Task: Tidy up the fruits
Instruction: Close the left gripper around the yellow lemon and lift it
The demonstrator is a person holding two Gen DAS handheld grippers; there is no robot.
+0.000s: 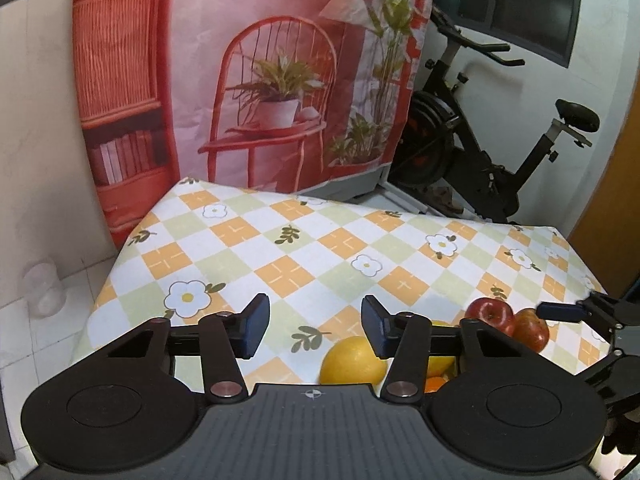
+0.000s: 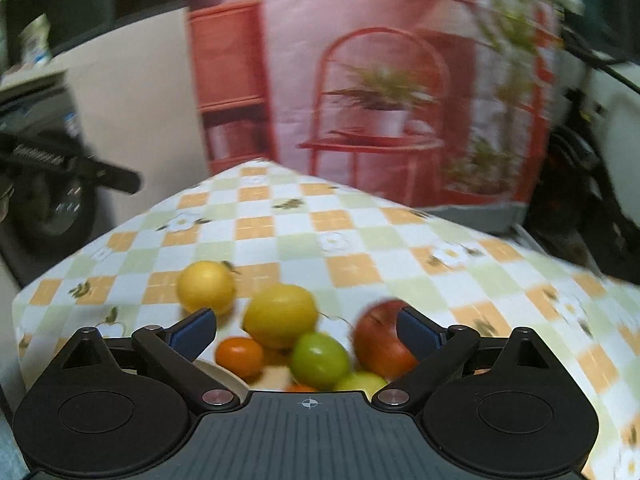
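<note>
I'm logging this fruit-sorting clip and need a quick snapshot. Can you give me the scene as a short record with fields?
Surface: table under a checked orange, green and white floral cloth
Left gripper: open, empty, above the cloth
Right gripper: open, empty, over the fruit cluster
Fruit, right wrist view: two round yellow citrus fruits, small orange fruit, round green fruit, red apple
Fruit, left wrist view: two red apples side by side
Image quality: right wrist view is motion-blurred

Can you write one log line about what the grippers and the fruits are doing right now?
left gripper: open, empty | right gripper: open, empty, above fruit pile | fruits: yellow fruit, green fruit, red apple on checkered tablecloth
</note>
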